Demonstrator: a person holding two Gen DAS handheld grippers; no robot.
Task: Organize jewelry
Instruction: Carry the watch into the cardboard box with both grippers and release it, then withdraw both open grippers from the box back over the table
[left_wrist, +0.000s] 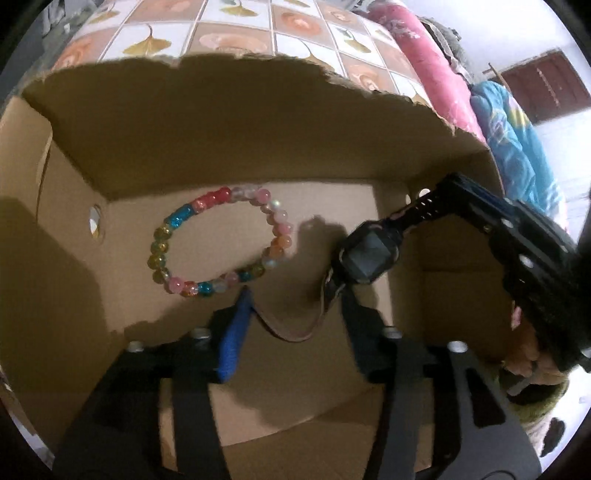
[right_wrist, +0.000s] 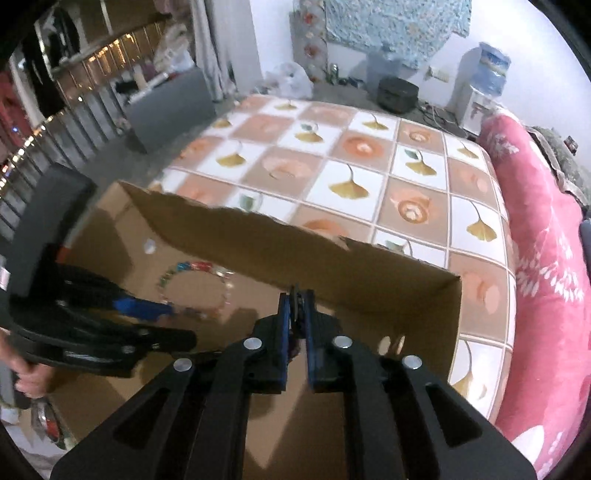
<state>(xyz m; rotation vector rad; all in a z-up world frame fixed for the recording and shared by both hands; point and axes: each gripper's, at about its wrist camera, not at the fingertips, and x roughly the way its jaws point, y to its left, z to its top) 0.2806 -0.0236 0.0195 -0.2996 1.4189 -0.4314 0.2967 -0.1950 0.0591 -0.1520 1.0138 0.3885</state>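
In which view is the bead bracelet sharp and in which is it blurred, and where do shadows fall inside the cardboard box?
Left wrist view: the bead bracelet is fairly sharp on the floor of the cardboard box, whose far wall and left side lie in deep shadow; the watch throws a shadow toward the beads. Right wrist view: the bracelet is smeared by motion blur, and the fisheye bends the box rim.

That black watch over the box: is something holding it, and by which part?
Yes. The right tool pinches the watch by its strap; the left tool holds nothing.

One bead bracelet, one black watch, one cardboard box, two grippers
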